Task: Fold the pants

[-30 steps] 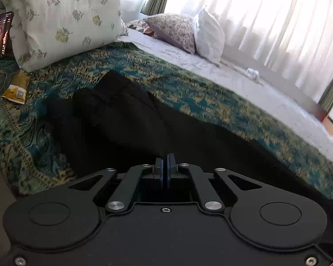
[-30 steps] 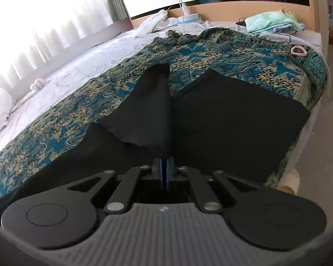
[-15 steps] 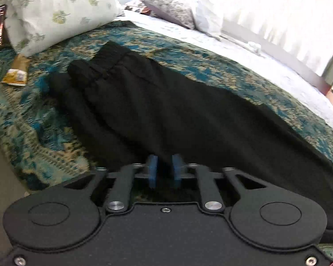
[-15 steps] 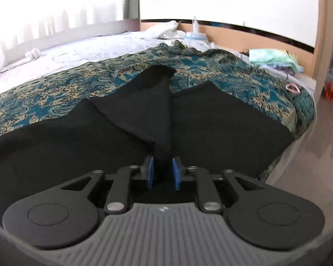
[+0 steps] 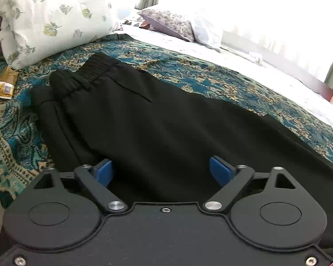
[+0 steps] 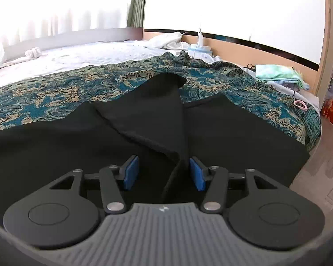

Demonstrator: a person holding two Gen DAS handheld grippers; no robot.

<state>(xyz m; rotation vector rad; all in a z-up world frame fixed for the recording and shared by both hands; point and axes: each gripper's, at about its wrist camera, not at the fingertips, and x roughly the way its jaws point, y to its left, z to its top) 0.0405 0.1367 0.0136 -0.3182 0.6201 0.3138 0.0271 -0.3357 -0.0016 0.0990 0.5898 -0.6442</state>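
Observation:
Black pants (image 5: 157, 119) lie along the near edge of a bed on a teal and gold patterned bedspread (image 5: 211, 75). In the left wrist view the elastic waistband (image 5: 88, 71) is at the far left, folded over itself. My left gripper (image 5: 162, 173) is open just above the pants' near edge, holding nothing. In the right wrist view the pants (image 6: 55, 141) show their leg ends, with one leg (image 6: 153, 110) bunched in a raised fold and the other (image 6: 237, 128) flat to the right. My right gripper (image 6: 164, 173) is open over the crease between them, holding nothing.
A floral pillow (image 5: 53, 15) and a small yellow packet (image 5: 3, 84) lie beyond the waistband. More pillows (image 5: 177, 24) sit on the white sheet (image 5: 233, 59). Folded green cloth (image 6: 277, 75), a pink ring (image 6: 300, 104) and the bed edge with the floor (image 6: 322, 177) are at right.
Both grippers were shut on the pants' near edge a second ago. Both have opened wide and let the cloth go; the pants now lie flat on the bed.

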